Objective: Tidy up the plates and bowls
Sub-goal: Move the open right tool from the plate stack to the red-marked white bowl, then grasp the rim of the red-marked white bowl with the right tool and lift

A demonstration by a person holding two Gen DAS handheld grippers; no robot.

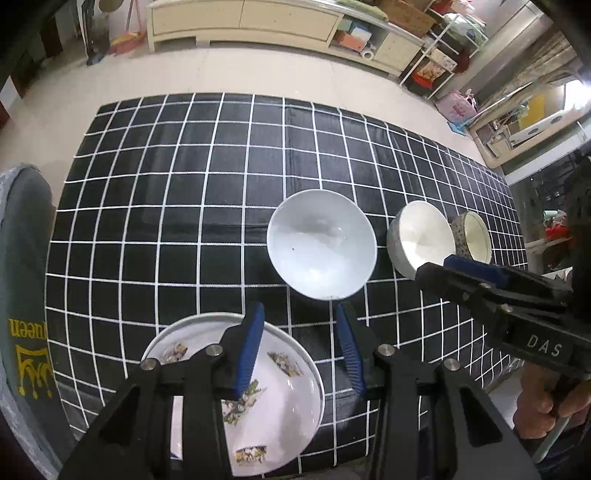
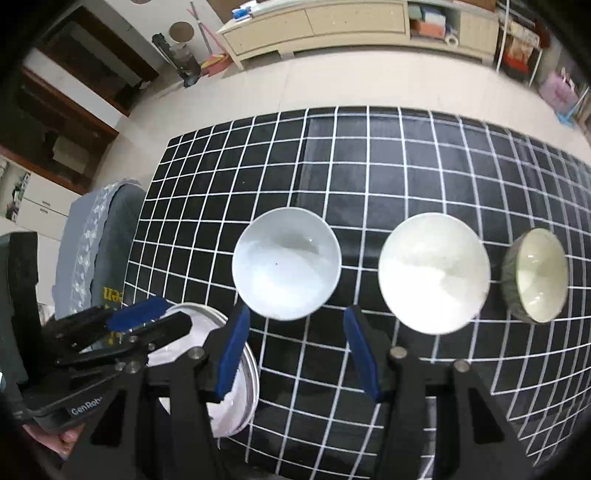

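A white plate with flower prints (image 1: 273, 402) lies at the table's near left; it also shows in the right wrist view (image 2: 236, 402). A pale blue bowl (image 1: 321, 245) (image 2: 286, 264) stands mid-table, a white bowl (image 1: 421, 238) (image 2: 434, 273) to its right, and a small patterned bowl (image 1: 476, 238) (image 2: 535, 275) beyond that. My left gripper (image 1: 301, 347) is open and empty, its left finger over the plate. My right gripper (image 2: 295, 354) is open and empty, above the table just short of the blue bowl and the white bowl.
The table has a black cloth with a white grid (image 1: 184, 221). A grey chair with a cover (image 1: 26, 295) stands at the table's left end. A cream cabinet (image 1: 258, 26) and shelves stand across the floor.
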